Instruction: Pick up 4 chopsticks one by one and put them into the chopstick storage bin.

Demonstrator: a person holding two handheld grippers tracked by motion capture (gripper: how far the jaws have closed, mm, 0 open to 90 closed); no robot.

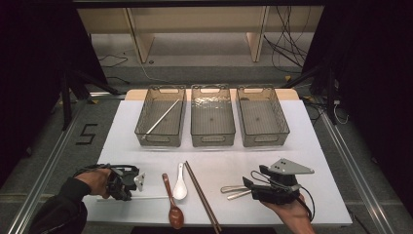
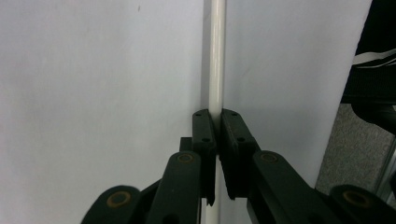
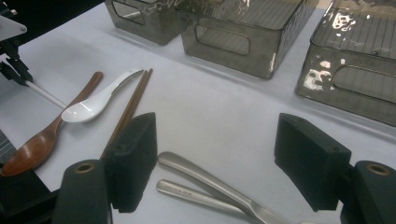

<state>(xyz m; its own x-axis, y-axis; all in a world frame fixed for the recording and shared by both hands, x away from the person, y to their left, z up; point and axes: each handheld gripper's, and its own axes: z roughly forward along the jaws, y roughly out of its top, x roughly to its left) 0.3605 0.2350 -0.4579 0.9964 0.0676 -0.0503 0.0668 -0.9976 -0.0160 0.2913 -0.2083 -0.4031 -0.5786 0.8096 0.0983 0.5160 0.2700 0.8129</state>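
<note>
Left gripper view shows the white chopstick [image 2: 217, 56] pinched tight between the two black jaws of the left gripper [image 2: 217, 122]. It lies flat on the white table [image 2: 93, 93], near the front left edge.

One white chopstick [image 1: 162, 117] is already in the left basket [image 1: 140, 127], so I think the sorting has only just begun. The middle basket [image 1: 195, 132] and right basket [image 1: 282, 127] look empty.

Waiting on the table are the brown spoon [image 1: 173, 204], the white spoon [image 1: 180, 184], the brown chopsticks [image 1: 200, 193] and two metal handles [image 3: 205, 182]. The right gripper [image 3: 215, 163] hangs over those handles with its jaws wide apart, holding nothing.

A black "5" [image 1: 86, 134] is marked on the floor. I can read no other writing.
</note>
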